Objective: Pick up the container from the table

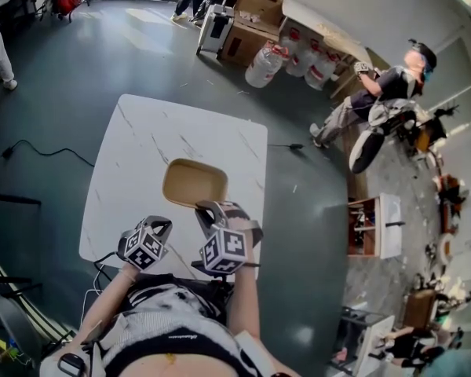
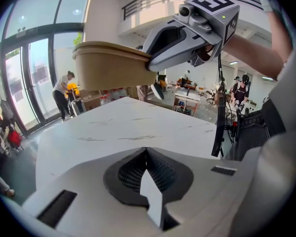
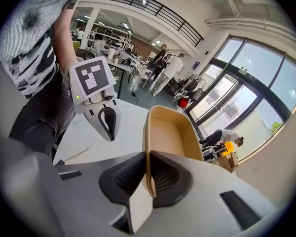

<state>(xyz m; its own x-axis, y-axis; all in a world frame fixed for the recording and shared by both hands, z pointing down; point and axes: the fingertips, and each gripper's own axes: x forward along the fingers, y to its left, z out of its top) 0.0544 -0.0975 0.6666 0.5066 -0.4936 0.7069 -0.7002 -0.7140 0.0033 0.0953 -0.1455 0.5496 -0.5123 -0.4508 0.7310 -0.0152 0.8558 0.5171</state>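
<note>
White marble-veined table (image 1: 141,155) in open workshop hall. Tan oblong paper container (image 2: 113,65) airborne above table, rim pinched in right gripper (image 3: 149,174). Left gripper (image 2: 146,167) clenched on nothing, low over table's near edge. Pick-up looks done; only a steady hold left.

The container (image 1: 195,183) looks like smooth, matt tan paperboard. The desk (image 1: 141,144) has a smooth white top veined like marble, faintly glossy. The left tool (image 2: 147,172) and right tool (image 3: 148,177) are matt grey plastic with ribbed black pads (image 3: 127,174).
</note>
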